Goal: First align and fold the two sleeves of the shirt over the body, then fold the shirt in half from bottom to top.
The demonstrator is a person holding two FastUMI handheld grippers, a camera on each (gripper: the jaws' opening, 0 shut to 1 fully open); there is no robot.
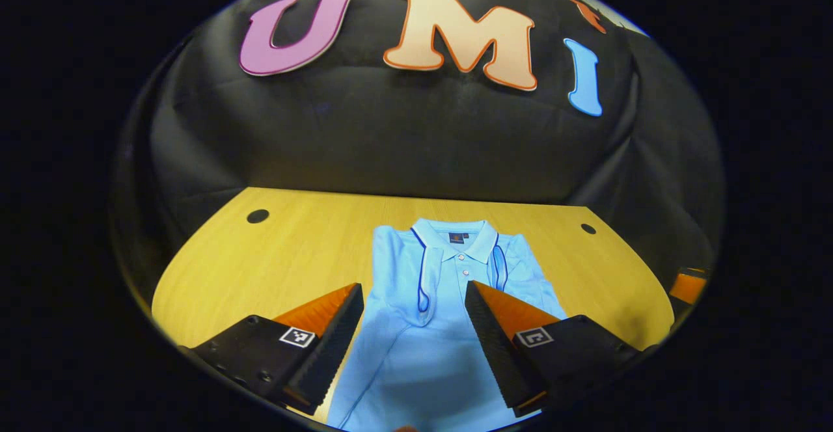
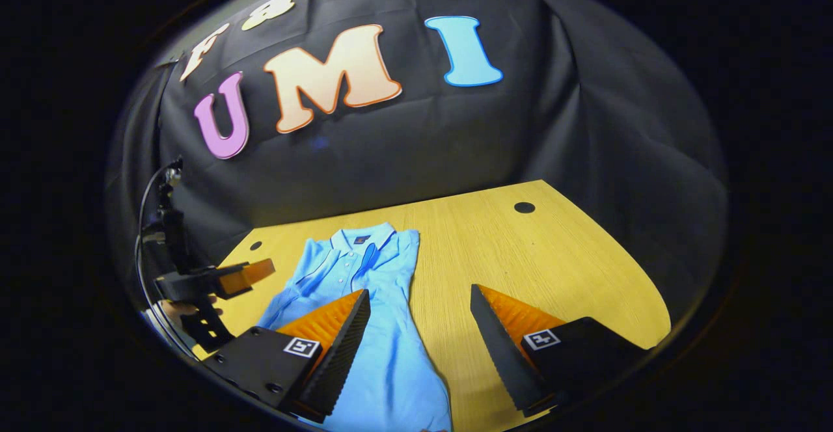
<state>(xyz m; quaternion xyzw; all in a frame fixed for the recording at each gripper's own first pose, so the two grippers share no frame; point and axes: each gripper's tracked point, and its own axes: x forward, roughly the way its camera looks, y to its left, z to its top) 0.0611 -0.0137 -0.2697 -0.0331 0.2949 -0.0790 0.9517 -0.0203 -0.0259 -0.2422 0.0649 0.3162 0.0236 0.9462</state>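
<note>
Left gripper view looks down on a blue shirt [image 1: 429, 328] lying flat on a yellow table [image 1: 260, 263], collar [image 1: 455, 240] pointing to the far wall. Both sleeves [image 1: 498, 266] seem to be folded in over the body already, though the folds are hard to make out. The left gripper [image 1: 413, 302] hangs over the middle of the shirt with its fingers wide apart and nothing between them.

Right gripper view shows the right gripper [image 2: 420, 305] wide apart too, holding nothing. It hangs over the shirt's [image 2: 384, 354] edge and the bare table [image 2: 553, 256] beside it. The left gripper [image 2: 250, 272] is off to the side, held by a hand [image 2: 185, 308].
</note>
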